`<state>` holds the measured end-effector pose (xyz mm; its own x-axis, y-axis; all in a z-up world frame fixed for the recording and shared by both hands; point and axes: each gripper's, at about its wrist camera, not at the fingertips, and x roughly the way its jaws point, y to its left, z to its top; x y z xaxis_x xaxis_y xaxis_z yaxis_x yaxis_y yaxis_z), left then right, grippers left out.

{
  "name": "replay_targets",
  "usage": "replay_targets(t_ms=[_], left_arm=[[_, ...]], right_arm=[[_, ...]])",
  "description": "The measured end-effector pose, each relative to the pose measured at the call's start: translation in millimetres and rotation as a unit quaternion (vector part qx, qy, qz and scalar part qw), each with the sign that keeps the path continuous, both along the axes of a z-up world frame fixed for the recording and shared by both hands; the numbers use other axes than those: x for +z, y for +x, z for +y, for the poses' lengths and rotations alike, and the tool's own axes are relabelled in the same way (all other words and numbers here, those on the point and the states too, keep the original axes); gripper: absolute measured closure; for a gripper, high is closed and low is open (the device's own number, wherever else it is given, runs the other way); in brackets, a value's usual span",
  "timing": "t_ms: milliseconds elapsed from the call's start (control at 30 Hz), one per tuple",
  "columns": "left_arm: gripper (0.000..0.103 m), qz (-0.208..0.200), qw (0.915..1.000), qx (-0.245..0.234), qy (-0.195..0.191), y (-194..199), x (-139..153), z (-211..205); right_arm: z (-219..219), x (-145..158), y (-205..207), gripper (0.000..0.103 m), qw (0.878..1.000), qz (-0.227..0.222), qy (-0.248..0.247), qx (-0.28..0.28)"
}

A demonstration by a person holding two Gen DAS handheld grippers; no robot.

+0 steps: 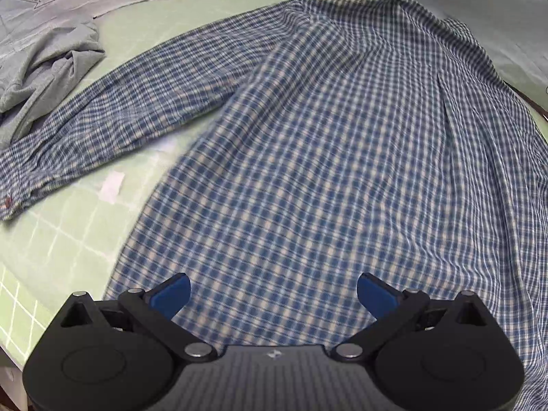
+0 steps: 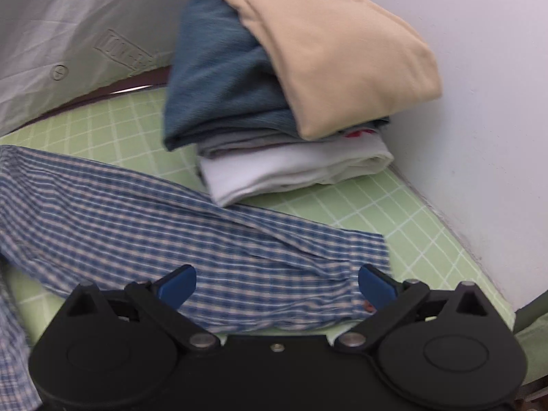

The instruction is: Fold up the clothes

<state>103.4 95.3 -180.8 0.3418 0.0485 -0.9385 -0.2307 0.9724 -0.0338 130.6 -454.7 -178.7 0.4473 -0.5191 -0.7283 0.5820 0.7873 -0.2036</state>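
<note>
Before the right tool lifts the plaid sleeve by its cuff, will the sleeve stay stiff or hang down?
It will probably hang limp: the sleeve lies in soft wrinkles on the mat. It looks thin, so likely light. The open right tool may need a firm pinch on the cuff, since loose cloth could slip.

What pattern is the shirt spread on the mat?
A blue-and-white check; the shirt shows best in the left wrist view.

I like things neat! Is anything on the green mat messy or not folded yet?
Yes. A grey garment lies crumpled in a heap at the mat's far left, beside the plaid shirt, which is spread flat, sleeves out, unfolded. The folded stack by the wall is tidier, though its tan top piece sits askew.
</note>
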Motion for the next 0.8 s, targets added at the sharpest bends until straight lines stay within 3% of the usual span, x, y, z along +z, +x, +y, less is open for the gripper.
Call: replay_targets(t_ms=[200, 333, 467, 600, 800], left_arm=[[0.001, -0.023, 0.9989, 0.041, -0.007, 37, 5, 61], [0.001, -0.058, 0.9965, 0.061, 0.004, 72, 5, 103], [0.001, -0.054, 0.9943, 0.091, 0.016, 112, -7, 138], [0.001, -0.045, 0.9930, 0.108, 0.016, 138, -21, 158], [0.001, -0.037, 0.9919, 0.117, 0.030, 149, -30, 169]], right_arm=[[124, -6, 48, 0.001, 0.991, -0.031, 0.069, 0.112], [209, -15, 94, 0.001, 0.973, -0.046, 0.113, 0.195], [282, -34, 146, 0.001, 0.951, -0.049, 0.142, 0.270], [342, -51, 202, 0.001, 0.933, -0.049, 0.136, 0.330], [378, -73, 290, 0.001, 0.933, -0.038, 0.096, 0.344]])
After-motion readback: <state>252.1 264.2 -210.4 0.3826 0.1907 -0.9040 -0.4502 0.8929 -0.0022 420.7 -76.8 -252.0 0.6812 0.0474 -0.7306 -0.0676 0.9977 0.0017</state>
